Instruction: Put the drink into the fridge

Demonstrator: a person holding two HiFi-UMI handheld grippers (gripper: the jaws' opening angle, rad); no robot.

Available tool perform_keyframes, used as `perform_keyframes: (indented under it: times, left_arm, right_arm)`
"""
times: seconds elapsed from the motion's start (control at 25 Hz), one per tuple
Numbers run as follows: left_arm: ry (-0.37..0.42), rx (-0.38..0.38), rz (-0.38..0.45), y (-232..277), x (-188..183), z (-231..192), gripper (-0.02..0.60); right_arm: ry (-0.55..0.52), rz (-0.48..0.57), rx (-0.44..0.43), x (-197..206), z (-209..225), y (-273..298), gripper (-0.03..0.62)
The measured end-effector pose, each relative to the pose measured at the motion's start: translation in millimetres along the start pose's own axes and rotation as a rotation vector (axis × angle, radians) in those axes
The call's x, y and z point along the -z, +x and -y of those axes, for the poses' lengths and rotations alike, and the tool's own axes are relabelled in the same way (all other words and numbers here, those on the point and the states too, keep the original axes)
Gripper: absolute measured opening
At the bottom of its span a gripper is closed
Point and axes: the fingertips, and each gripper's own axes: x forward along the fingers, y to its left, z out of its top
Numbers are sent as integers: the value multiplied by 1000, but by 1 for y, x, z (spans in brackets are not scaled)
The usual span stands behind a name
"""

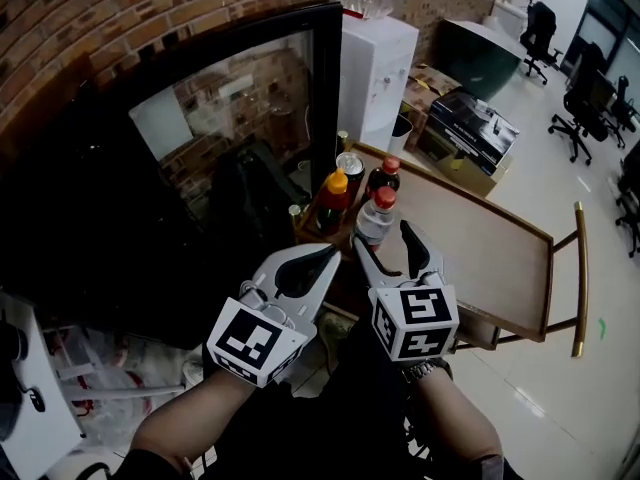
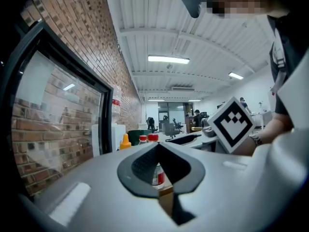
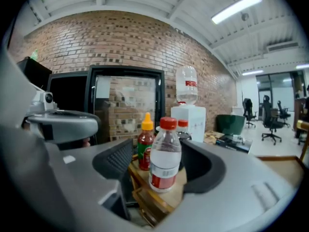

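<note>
A clear bottle [image 1: 376, 218] with a red cap and red label stands at the near corner of a wooden table [image 1: 490, 258]. My right gripper [image 1: 382, 236] is open, its jaws on either side of the bottle [image 3: 165, 158] with small gaps. My left gripper [image 1: 325, 253] is shut and empty, just left of it, in front of the fridge [image 1: 200, 168]. The fridge is black with a closed glass door [image 2: 53, 115].
Behind the clear bottle stand a sauce bottle [image 1: 335, 196] with an orange cap, a dark bottle [image 1: 385, 176] with a red cap and a can [image 1: 350, 165]. A white water dispenser [image 1: 378, 68] is next to the fridge. Boxes [image 1: 470, 128] and office chairs [image 1: 580, 108] lie beyond.
</note>
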Motion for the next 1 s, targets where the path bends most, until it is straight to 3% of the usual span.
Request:
perform_keyframes:
  times: [0.16,0.48,0.68,1.0]
  left_arm:
    - [29,13,-17,12,12,-13,3]
    - [14,12,-38,26,21,-23,3]
    - [-19,-3,-35,25,16,-25,3]
    - [14,-41,-52,4,22,-38,3]
  right_arm:
    - [10,-33,5,8,7,22,318]
    - [27,-93,21,28,21,48,318]
    - [34,-105,17,33,22,56,318]
    - [36,-108,20,31,19,54,301]
